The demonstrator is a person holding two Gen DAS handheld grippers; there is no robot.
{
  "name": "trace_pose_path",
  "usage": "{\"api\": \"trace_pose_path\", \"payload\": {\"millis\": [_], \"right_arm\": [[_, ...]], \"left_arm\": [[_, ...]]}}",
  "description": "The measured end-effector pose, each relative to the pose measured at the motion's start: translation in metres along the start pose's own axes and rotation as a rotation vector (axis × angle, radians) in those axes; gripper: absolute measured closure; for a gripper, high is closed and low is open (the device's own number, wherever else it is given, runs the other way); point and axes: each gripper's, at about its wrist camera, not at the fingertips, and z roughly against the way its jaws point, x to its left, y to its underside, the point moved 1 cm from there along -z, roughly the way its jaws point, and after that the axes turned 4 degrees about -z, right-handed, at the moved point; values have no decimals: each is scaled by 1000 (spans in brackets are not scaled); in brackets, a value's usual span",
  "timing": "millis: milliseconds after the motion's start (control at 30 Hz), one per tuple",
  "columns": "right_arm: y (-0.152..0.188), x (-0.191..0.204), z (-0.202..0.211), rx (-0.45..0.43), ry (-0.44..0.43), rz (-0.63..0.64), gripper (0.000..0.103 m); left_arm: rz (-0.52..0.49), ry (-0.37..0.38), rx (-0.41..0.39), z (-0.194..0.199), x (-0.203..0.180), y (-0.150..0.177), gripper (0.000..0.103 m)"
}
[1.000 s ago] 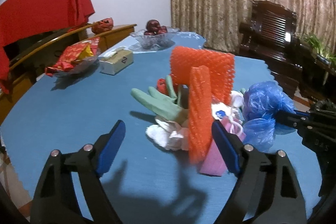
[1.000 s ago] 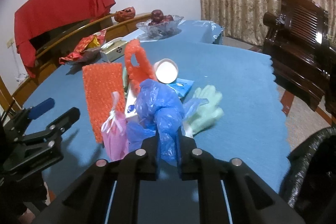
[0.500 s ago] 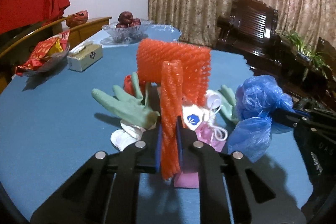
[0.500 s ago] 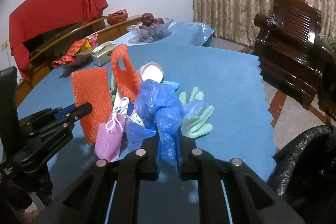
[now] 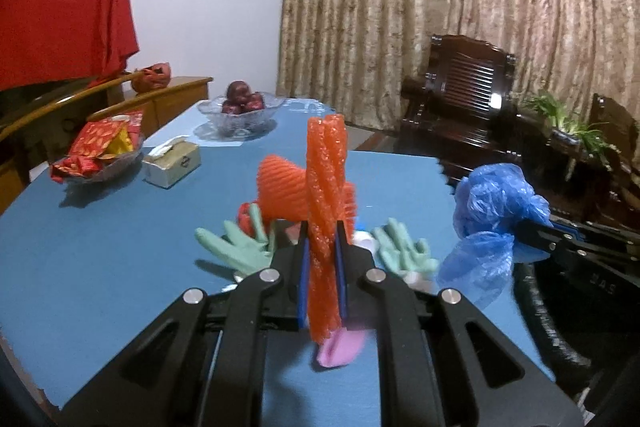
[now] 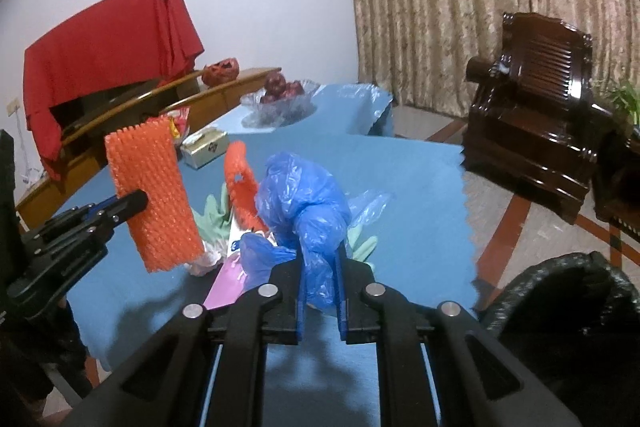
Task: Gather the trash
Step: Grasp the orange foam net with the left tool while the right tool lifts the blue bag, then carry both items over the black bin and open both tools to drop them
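Foam netting (image 5: 325, 227), orange, is clamped edge-on in the left gripper (image 5: 322, 273), whose jaws have just closed onto it; the sheet is lifted clear of the blue worktop (image 5: 100, 235). From the right wrist view the same netting (image 6: 154, 193) reads as a flat rectangle, long axis near upright and leaning slightly left at the top, the pads gripping its near edge about halfway up. It looks very light, soft and springy, so a pinch on an edge should hold, though the sheet may flop or fold. The right gripper (image 6: 320, 277) is clenched on a crumpled blue plastic bag (image 6: 308, 203), also raised above the worktop; the bag looks thin, limp and slippery, best held by a bunched fold as here, and it has no clear axis, only loose tails hanging down. Still on the worktop, in a heap between the grippers, lie a second piece of orange netting (image 5: 284, 189), pale green gloves (image 5: 240, 251) with fingers pointing left and far, and a pink packet (image 5: 342, 347). A black bin bag (image 6: 560, 303) gapes at near right, beside the worktop edge.
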Motion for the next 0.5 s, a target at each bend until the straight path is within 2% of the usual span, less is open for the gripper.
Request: {"api": "trace_pose_path", "payload": {"millis": [200, 500], "right_arm": [[1, -20, 25, -14, 52, -34, 91], [14, -76, 72, -27, 197, -91, 91]], "left_arm": [[-36, 86, 16, 9, -36, -5, 93], [-99, 254, 49, 3, -108, 0, 93]]}}
